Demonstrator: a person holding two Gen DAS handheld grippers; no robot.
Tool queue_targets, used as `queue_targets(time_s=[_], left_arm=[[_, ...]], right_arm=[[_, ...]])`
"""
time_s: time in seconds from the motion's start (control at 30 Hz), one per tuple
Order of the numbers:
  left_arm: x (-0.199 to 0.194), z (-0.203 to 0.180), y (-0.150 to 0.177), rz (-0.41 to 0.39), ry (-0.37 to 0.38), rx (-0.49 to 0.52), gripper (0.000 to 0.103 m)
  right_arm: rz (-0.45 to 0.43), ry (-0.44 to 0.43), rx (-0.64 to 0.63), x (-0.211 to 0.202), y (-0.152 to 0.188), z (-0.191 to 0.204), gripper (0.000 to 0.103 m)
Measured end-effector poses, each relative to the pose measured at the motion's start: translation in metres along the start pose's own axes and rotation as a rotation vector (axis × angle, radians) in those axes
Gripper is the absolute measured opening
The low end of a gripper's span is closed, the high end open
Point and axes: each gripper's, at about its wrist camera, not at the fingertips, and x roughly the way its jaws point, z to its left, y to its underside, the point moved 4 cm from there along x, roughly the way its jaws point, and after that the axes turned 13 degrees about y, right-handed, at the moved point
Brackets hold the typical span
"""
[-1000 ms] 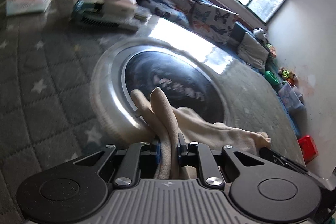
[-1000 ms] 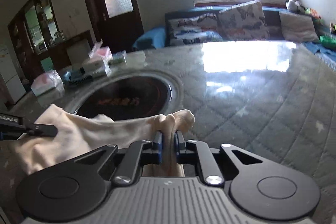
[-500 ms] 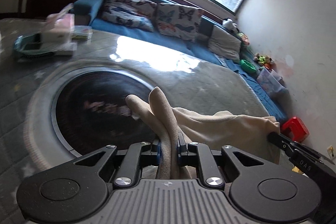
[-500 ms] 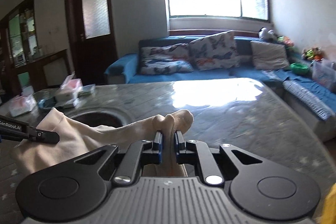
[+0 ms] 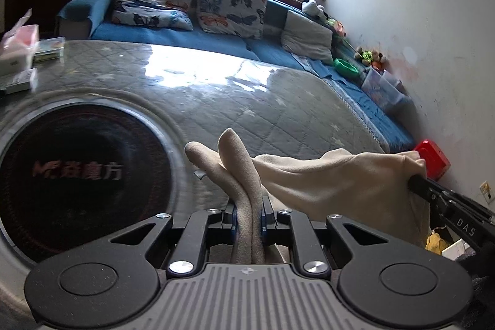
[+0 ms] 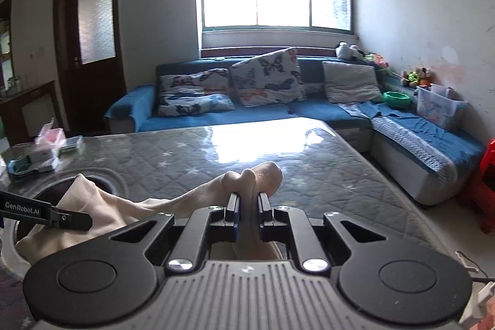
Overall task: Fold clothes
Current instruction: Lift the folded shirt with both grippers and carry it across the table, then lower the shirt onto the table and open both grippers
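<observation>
In the left wrist view, the left gripper (image 5: 249, 211) sits at the lower centre of the frame, its jaws clamped on a bunched fold of a cream garment (image 5: 334, 178) that pokes up between them in two rounded humps. From there the cloth stretches toward the right edge of the frame, where the right gripper (image 5: 416, 183) pinches its far corner. The garment hangs lifted above the grey quilted table (image 5: 247, 101), whose glossy top reflects the window; a round dark inset (image 5: 83, 175) with red lettering fills the lower left of that view. In the right wrist view, the right gripper (image 6: 248, 206) is likewise closed on a gathered wad of the same garment (image 6: 117, 209), which runs to the lower left of the frame, where the left gripper's finger (image 6: 72, 218) grips it over the rim of the inset. Beyond the table, across the middle of the frame, stands a blue sofa (image 6: 309, 110) with butterfly cushions (image 6: 266, 76), and a pink tissue box (image 6: 51, 138) sits at the table's left edge.
</observation>
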Motion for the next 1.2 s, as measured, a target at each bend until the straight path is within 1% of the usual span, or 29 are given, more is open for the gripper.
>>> queue_targets(time_s=[0.2,0.43,0.73,0.9,1.07,1.2], left_arm=[[0.024,-0.01,-0.001,0.026,0.006,0.026,0.015],[0.043,-0.015,0.002,0.055,-0.007,0.059,0.015],[0.055,-0.014,0.007,0.085,-0.024,0.066,0.015],[0.057,-0.01,0.01,0.094,-0.033,0.069,0.015],[0.063,-0.005,0.013,0.1,-0.04,0.059,0.015],[0.066,-0.006,0.014,0.107,-0.041,0.072,0.016]], right_arm=[[0.014,0.053,0.013,0.014,0.004,-0.017,0.01],[0.035,0.096,0.012,0.028,0.016,-0.022,0.01],[0.089,0.142,0.037,0.043,0.031,-0.027,0.01],[0.1,0.161,0.019,0.047,0.035,-0.025,0.01],[0.117,0.185,0.028,0.051,0.04,-0.028,0.01],[0.142,0.21,0.032,0.055,0.047,-0.031,0.01]])
